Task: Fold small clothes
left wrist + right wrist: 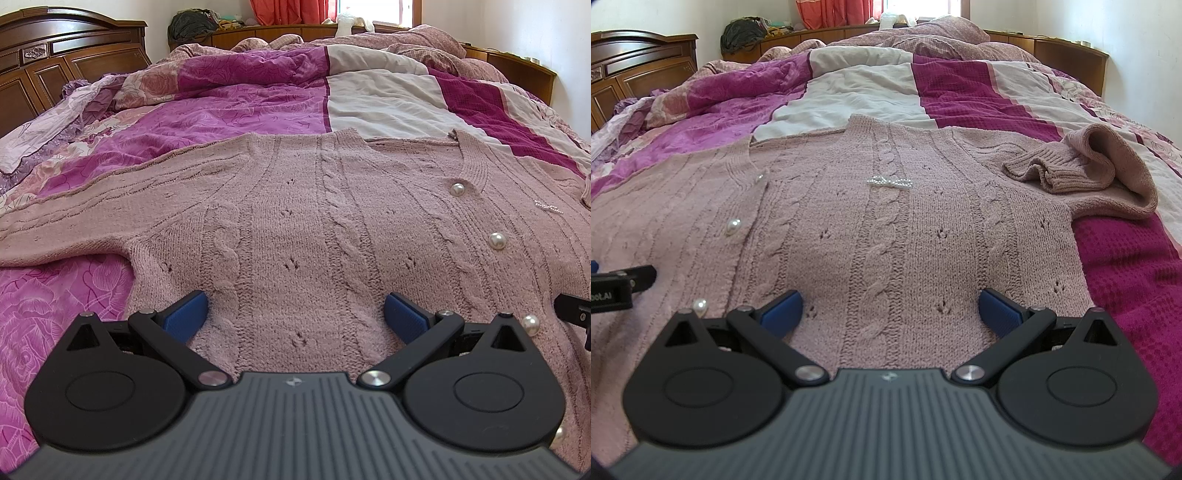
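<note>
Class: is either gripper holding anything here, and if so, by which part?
Nothing is held. The left gripper and right gripper are both open over the cardigan.

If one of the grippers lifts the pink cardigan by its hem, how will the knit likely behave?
The pink cardigan will probably sag and drape: its right sleeve already lies crumpled in soft folds. The chunky cable knit looks thick, so likely heavy-ish and stretchy under its own weight. The pearl buttons may swing or snag. Both grippers' jaws stand open.

The left gripper (295,314) and right gripper (890,308) are hovering side by side, each spreading its blue-padded fingers (186,314) wide apart, gripping nothing.
</note>
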The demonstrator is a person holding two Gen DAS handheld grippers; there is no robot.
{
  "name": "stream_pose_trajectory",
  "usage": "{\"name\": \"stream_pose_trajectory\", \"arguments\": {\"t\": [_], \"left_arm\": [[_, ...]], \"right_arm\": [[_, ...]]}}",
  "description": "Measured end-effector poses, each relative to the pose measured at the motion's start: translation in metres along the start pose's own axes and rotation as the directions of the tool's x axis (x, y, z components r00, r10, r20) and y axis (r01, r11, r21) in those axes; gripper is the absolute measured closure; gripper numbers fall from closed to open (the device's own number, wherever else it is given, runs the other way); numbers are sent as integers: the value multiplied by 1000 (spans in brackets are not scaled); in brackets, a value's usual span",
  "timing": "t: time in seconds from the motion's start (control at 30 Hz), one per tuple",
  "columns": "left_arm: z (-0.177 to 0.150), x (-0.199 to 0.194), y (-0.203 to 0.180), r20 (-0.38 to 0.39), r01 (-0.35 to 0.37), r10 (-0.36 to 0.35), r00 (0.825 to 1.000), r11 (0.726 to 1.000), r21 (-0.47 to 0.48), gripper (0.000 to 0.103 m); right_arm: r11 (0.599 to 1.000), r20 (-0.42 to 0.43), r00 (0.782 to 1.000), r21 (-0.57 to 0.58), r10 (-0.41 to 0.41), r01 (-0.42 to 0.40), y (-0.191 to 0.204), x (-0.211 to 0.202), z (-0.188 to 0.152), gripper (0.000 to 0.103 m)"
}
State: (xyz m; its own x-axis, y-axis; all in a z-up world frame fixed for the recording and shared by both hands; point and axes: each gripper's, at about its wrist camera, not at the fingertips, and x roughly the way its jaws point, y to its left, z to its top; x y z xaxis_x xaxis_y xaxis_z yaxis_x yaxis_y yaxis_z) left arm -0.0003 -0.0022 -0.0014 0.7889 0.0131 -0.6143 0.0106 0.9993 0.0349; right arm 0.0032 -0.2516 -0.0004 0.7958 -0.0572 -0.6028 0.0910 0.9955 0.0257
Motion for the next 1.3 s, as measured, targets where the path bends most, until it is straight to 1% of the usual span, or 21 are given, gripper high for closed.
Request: {"name": "stream_pose_trajectory", "arguments": {"t": [0.77,1.3], "left_arm": [[0,-1,1,-4,0,0,1000,1000,-1,0],[7,3,-1,-47,-21,21,999,1000,-3,0]], "right_arm": [[1000,0,1000,-1,-1,1,-1,1,1,0],[1000,2,1000,3,2,-2,-1,0,1,0]]}}
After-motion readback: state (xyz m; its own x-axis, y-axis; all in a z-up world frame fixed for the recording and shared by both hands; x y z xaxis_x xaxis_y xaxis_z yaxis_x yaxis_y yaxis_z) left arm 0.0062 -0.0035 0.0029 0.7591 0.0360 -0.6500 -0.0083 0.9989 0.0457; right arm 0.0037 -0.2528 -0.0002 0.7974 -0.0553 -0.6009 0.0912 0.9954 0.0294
